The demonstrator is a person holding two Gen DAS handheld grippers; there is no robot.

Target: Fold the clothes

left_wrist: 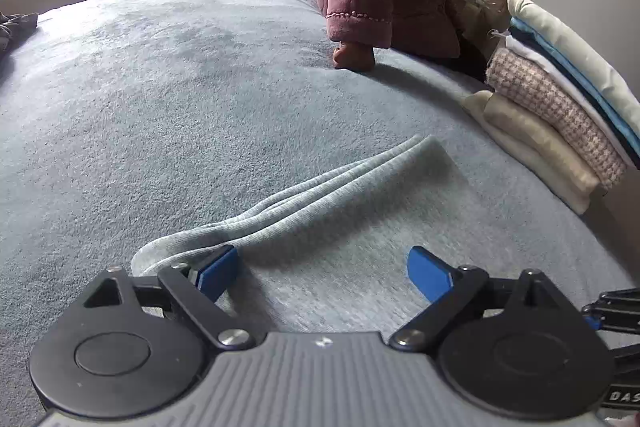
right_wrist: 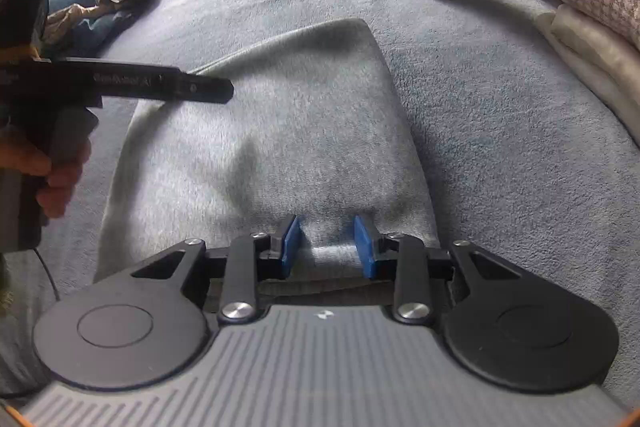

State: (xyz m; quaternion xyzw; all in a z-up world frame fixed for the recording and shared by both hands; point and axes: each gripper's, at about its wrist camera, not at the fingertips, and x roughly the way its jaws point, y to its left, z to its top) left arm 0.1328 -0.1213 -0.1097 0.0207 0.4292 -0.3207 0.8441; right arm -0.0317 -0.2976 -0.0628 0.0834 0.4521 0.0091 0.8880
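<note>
Right tongs (right_wrist: pixel 326 247) pinch garment (right_wrist: pixel 280 131), edge hidden.

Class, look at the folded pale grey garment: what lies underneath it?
The folded pale grey garment lies on the blue-grey fleece blanket, which shows all around it. Whatever else might sit beneath the garment is covered.

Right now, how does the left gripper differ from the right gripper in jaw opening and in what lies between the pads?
The left gripper stands wide open, with the folded grey garment lying flat between its pads and nothing gripped. The right gripper has its jaws much closer together, with a fold of the garment's near edge rising between its pads; whether they pinch it is not clear. Both point down at the same garment and have blue pads.
</note>
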